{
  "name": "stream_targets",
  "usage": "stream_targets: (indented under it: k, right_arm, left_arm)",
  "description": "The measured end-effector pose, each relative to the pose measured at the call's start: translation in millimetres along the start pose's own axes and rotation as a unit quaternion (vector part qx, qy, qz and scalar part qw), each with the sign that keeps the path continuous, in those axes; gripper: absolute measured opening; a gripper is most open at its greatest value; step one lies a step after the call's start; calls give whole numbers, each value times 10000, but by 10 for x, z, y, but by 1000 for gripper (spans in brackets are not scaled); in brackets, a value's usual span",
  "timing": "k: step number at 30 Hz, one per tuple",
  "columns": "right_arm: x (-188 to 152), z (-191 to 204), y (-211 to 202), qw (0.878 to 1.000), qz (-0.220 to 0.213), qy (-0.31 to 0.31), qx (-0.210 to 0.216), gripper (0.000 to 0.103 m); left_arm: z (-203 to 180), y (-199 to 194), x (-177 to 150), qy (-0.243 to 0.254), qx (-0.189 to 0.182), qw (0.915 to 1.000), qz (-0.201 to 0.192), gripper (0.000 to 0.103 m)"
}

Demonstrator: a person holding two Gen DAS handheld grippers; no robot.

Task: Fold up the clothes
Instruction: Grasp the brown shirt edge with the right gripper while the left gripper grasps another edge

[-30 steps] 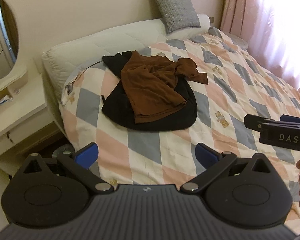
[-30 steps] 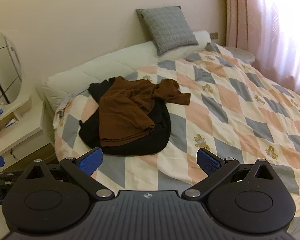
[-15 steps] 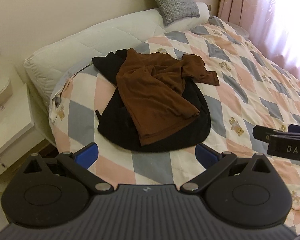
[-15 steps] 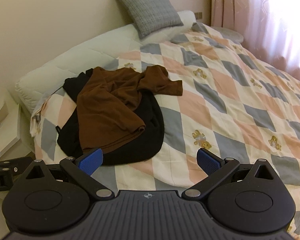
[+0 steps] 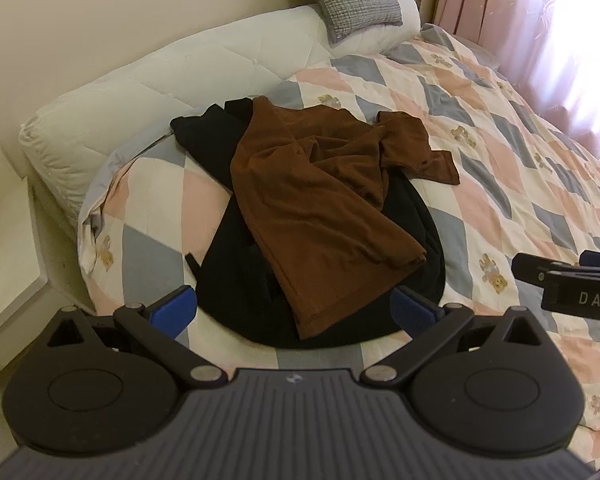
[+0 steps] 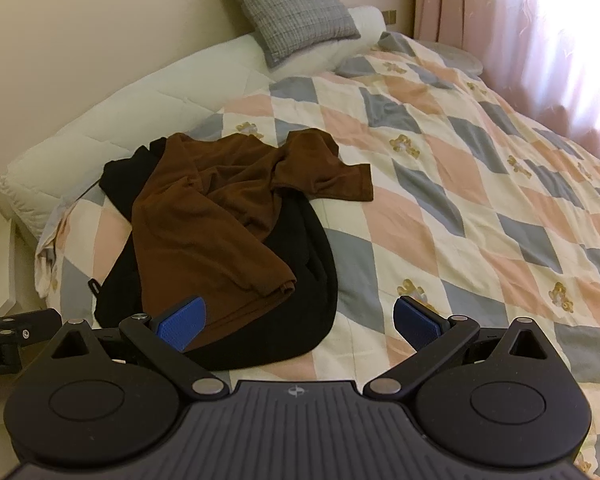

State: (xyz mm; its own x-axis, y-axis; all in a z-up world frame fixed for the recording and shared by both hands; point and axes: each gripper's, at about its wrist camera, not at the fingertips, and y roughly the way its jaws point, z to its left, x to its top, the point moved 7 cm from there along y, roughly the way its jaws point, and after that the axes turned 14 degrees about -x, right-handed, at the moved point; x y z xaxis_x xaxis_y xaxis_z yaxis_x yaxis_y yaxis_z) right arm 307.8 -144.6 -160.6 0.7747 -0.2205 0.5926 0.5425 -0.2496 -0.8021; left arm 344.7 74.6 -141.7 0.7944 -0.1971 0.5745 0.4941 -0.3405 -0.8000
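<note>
Brown shirt (image 5: 324,208) crumpled on black garment (image 5: 236,280), hem toward camera, collar toward headboard (image 5: 172,80)

I see two garments, both unfolded, heaped together on the patchwork quilt (image 5: 500,168) near the head end of the bed. The brown T-shirt (image 5: 320,200) lies uppermost, crumpled, its body running lengthwise toward my cameras with the hem nearest me. One short sleeve (image 6: 332,176) is flung out sideways onto the quilt, clear of the pile; the chest area is bunched in creases. Beneath it I see a black garment (image 5: 240,280), larger in outline, spread in a rounded shape and showing on both sides of the brown shirt and beyond its hem. Its type I cannot tell. Part of it reaches toward the white headboard cushion (image 5: 160,92).
</note>
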Motion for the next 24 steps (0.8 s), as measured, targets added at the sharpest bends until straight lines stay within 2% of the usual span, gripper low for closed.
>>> stream_targets:
  k: [8, 17, 19, 20, 22, 24]
  right_arm:
    - [117, 138, 347, 9998, 187, 26, -33, 103]
    - [91, 132, 851, 9974, 515, 409, 279, 103]
    - [51, 130, 982, 9974, 518, 399, 318, 102]
    - [33, 138, 1047, 9975, 506, 365, 333, 97]
    - [-3, 151, 1171, 9980, 466, 274, 340, 89]
    - [-36, 181, 1295, 9980, 476, 180, 382, 83]
  left_arm:
    - [231, 278, 74, 69, -151, 9998, 97, 102]
    - [428, 728, 17, -15, -526, 9980, 364, 101]
    - [477, 869, -14, -141, -650, 9967, 458, 96]
    - [502, 944, -36, -226, -713, 9959, 519, 94]
    - [524, 1097, -83, -277, -842, 9940, 638, 82]
    - [506, 1228, -123, -122, -903, 9931, 742, 69]
